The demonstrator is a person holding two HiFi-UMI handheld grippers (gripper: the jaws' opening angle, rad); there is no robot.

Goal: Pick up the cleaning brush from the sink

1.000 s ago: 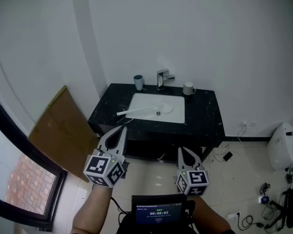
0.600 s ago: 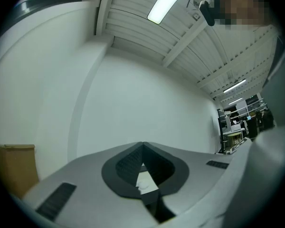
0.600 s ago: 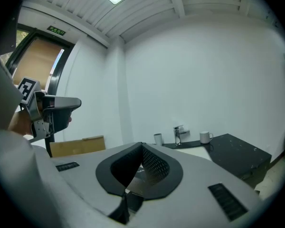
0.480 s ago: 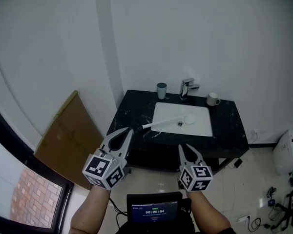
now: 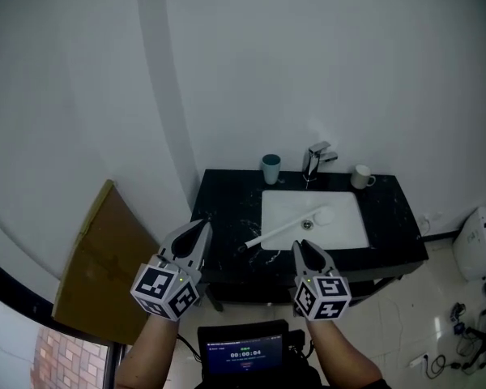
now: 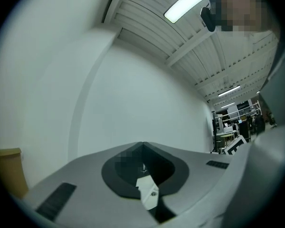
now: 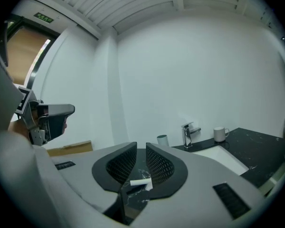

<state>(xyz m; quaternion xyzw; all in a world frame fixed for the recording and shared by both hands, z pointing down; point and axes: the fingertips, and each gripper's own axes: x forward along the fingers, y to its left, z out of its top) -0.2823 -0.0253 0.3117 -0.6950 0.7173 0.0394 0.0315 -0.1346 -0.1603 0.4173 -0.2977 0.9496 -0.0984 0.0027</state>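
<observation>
A white cleaning brush (image 5: 277,232) lies slanted in the white sink (image 5: 344,229), with its handle end out over the black counter (image 5: 223,209). My left gripper (image 5: 203,228) hangs before the counter's front left edge, shut and holding nothing. My right gripper (image 5: 300,248) is level in front of the counter, just short of the brush handle. Its jaws are opening, with a narrow gap and nothing between them. In the right gripper view the brush handle end (image 7: 140,182) shows low beyond the right gripper (image 7: 141,151). The left gripper view shows mostly the wall beyond the left gripper (image 6: 142,144).
A faucet (image 5: 314,162) stands behind the sink, a grey-green cup (image 5: 270,168) to its left and a white mug (image 5: 362,176) to its right. A cardboard sheet (image 5: 93,262) leans on the left wall. A white appliance (image 5: 478,241) and cables (image 5: 470,331) are on the floor at right.
Both grippers and the head camera have come forward to the sink counter. The tips now reach its front edge and the sink looks larger.
</observation>
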